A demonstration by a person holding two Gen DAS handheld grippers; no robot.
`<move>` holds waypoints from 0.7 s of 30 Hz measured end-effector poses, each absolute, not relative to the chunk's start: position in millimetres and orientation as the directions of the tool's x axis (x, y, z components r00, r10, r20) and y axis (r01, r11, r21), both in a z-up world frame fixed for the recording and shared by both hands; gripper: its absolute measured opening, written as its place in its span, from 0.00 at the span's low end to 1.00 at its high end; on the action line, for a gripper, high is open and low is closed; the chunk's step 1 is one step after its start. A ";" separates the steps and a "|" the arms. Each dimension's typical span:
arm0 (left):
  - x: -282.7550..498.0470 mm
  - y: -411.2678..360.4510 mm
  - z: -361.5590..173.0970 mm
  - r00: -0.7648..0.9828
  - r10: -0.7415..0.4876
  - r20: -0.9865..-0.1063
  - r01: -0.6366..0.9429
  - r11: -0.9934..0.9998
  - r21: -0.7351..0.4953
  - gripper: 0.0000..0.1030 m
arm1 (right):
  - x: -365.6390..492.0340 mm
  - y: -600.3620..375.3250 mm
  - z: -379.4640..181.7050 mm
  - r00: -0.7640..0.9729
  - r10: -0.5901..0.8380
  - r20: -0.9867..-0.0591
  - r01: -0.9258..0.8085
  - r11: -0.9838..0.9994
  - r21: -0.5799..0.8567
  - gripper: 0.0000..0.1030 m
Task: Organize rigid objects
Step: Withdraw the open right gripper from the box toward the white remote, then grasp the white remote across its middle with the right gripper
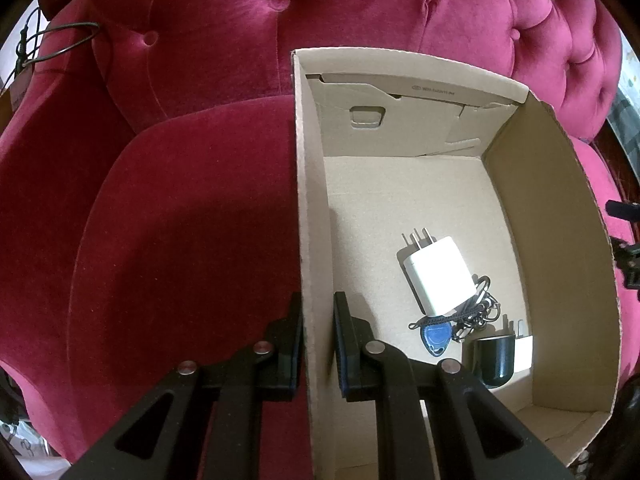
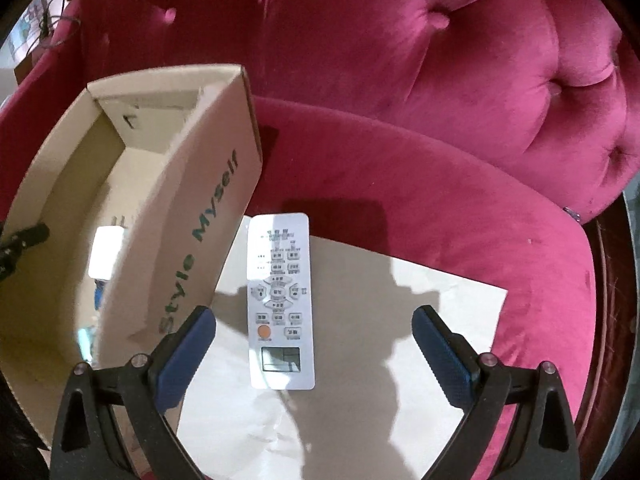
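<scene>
A deep pink tufted sofa fills both views, and on its seat sits an open cardboard box with a flat sheet of paper just beside it. The left gripper clamps the box's near wall, one finger outside and one inside, pads pressed onto the cardboard, steadying the box while pointing steeply down. Inside the box lie a white charger, a black plug, a blue key tag and a tangle of black cord, close together near one end.

The white remote is the thing now in hand by my reading: it lies flat on the paper, touching or nearly touching the box's printed side. The right gripper hovers over it, tilted steeply down, fingers spread wide on either side of its lower half and touching nothing. The next move likely calls for lowering, closing across the remote's narrow width, then lifting it over the wall into the box
</scene>
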State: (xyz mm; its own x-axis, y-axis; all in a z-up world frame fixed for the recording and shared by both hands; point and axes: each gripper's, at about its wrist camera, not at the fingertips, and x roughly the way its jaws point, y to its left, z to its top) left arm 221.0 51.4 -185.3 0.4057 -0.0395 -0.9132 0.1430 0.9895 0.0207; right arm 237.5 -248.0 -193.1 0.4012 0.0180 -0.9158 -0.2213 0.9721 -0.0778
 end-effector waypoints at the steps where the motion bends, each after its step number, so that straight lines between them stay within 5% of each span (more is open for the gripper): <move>1: 221.1 51.5 -185.3 0.406 -0.039 -0.913 0.144 0.989 0.022 0.14 | 238.5 -247.9 -195.4 0.399 0.020 -0.917 -0.227 0.971 -0.078 0.97; 21: 220.3 46.2 -186.3 0.407 -0.026 -0.913 0.149 0.988 0.038 0.14 | 257.1 -252.6 -246.8 0.349 0.032 -0.937 -0.281 0.957 -0.072 0.90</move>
State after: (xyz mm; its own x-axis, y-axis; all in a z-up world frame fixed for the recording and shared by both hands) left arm 220.3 46.2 -186.3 0.4066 -0.0259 -0.9133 0.1492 0.9881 0.0384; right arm 257.1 -252.6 -246.8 0.3490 0.0316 -0.9366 -0.2809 0.9570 -0.0724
